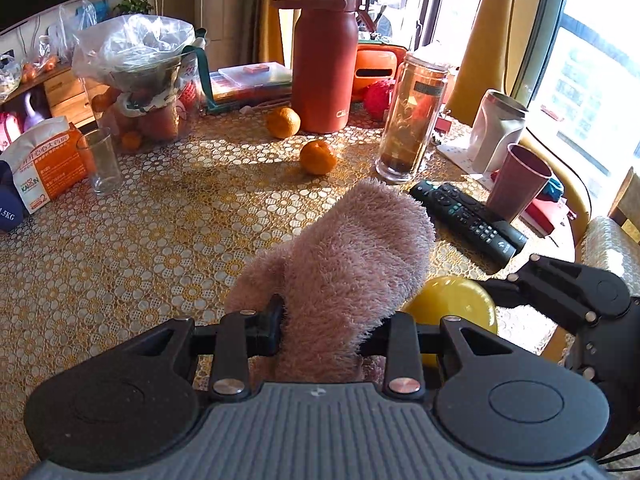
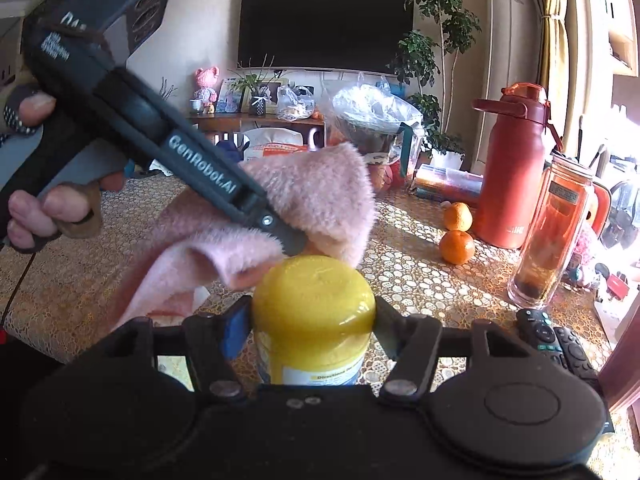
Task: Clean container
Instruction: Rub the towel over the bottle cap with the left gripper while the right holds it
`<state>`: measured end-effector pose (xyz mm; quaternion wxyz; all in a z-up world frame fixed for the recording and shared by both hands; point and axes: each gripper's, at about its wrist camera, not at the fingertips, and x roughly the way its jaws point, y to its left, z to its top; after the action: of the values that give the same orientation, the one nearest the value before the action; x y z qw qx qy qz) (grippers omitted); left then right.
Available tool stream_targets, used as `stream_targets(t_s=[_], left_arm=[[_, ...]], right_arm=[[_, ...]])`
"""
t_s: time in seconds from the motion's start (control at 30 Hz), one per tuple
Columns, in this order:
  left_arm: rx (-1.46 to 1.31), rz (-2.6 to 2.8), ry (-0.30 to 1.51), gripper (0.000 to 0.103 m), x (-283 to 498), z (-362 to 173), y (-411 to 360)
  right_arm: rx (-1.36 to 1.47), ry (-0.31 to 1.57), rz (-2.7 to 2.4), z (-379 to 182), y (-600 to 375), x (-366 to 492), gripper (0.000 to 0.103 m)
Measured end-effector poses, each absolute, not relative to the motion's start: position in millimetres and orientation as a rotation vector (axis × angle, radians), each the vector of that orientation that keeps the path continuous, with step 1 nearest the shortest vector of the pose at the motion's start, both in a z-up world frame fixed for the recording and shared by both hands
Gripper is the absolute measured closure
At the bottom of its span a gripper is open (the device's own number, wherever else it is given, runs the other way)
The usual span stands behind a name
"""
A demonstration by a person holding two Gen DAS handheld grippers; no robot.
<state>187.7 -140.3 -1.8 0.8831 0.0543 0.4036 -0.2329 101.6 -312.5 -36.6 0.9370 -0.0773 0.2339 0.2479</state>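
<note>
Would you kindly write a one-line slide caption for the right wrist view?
Right hand-held gripper clamps a yellow-lidded container while the left hand-held gripper brings a pink fluffy cloth to its lid.

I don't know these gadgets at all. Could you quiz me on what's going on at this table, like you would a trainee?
1. True or false: the left gripper holds a pink fluffy cloth.
2. What is the right gripper shut on? A) glass tumbler B) yellow-lidded container C) remote control
3. How many oranges lie loose near the red flask?

Key: 1 true; 2 B; 3 two.
</note>
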Motion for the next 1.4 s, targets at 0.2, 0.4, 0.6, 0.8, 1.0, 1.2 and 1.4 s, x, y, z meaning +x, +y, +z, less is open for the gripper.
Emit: stream_targets(t_s=[0.2, 0.4, 0.6, 0.8, 1.0, 1.2, 1.4], left_arm=[[0.282, -0.396, 0.844, 0.071, 177, -30, -133], [0.447, -0.430, 0.718, 0.071, 141, -24, -148], [0.494, -0.498, 0.668, 0.071, 121, -21, -170], [0.549, -0.475, 0.700, 0.072, 128, -44, -178], [0.608, -0.454, 0.726, 0.072, 130, -59, -178], [0.631, -0.453, 0.725, 0.072, 125, -65, -182], [0.610, -0.446, 0.735, 0.072, 125, -65, -183]], right_arm=[[-0.042, 0.508, 0.476, -35, -330, 110, 0.041], [0.013, 0.514, 0.447, -33, -331, 119, 0.041], [0.118, 0.539, 0.431, -33, -336, 132, 0.041], [0.210, 0.559, 0.443, -35, -338, 135, 0.041], [0.301, 0.575, 0.423, -47, -357, 139, 0.041], [0.351, 0.558, 0.425, -54, -384, 130, 0.037], [0.320, 0.602, 0.479, -63, -408, 115, 0.034]])
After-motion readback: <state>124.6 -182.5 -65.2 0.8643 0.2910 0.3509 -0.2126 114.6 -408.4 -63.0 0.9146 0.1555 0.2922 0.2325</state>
